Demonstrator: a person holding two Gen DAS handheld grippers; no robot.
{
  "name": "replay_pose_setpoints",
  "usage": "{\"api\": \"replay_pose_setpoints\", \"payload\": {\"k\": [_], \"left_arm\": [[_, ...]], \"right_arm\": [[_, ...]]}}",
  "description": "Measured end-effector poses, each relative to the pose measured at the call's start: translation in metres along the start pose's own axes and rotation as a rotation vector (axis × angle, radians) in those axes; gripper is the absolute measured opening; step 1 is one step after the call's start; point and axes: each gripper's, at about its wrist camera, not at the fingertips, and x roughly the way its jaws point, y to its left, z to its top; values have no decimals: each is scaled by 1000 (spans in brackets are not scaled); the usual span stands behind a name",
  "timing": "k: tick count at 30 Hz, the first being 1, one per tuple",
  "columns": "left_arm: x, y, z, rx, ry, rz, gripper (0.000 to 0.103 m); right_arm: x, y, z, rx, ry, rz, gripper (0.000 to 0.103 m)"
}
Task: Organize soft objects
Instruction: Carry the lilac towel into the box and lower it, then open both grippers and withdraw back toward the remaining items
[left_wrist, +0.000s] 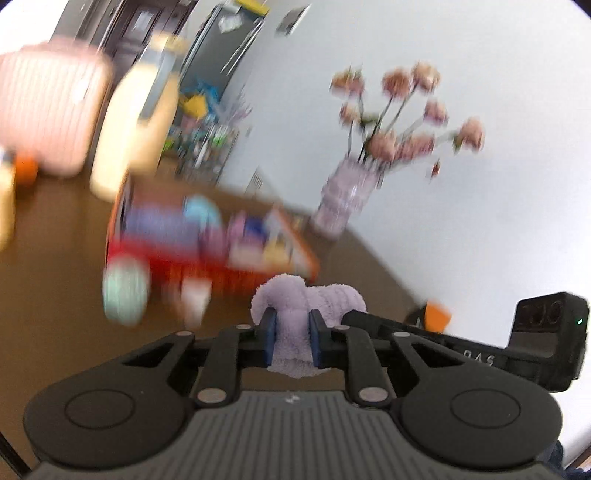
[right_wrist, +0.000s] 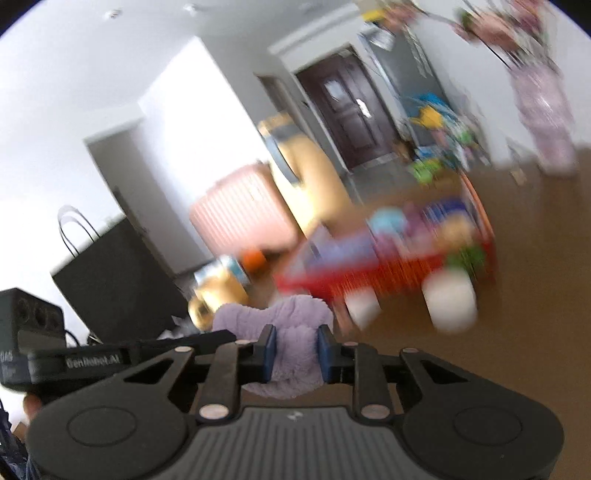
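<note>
The left fingers (left_wrist: 290, 338) are pinching a lilac towel (left_wrist: 308, 299), their blue pads pressing into its pile from both sides; the right fingers (right_wrist: 293, 354) are doing the same on the towel's other end (right_wrist: 275, 321), so both pairs are standing narrow and gripping cloth, not empty.

The towel is hanging bunched between the two grippers, in front of the red basket (left_wrist: 207, 273) and clear of the brown tabletop (left_wrist: 55, 258); the basket is already holding a jumble of coloured soft things, too blurred to name. Left of the basket a mint roll (left_wrist: 123, 288) is standing, and a vase of pink flowers (left_wrist: 351, 192) is well behind it by the wall.

Judging by this, the step in hand is carrying the towel, or drawing it out for folding; which one I cannot tell. The next move is calling for both hands to travel together, keeping their pinch even so the cloth does not slip out.

Both grippers are pointing gently downward towards the basket, side by side, the right gripper's body (left_wrist: 546, 343) showing just right of the left; heavy blur suggests both are moving fast.
</note>
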Motion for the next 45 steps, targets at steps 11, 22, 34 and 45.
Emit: {"api": "replay_pose_setpoints", "payload": {"k": [11,22,34,45], "left_arm": [[56,23,184,102,-5,146,19],[203,116,148,35,331,342,21],[179,118,142,70,315,422,41],[57,19,156,205,37,455,69]], "right_arm": [[127,2,166,-40,96,-3,23],[282,-80,104,132,436,-145,23],[244,-58,106,13,363,-233,43],[75,10,145,-254,56,-349,63]]}}
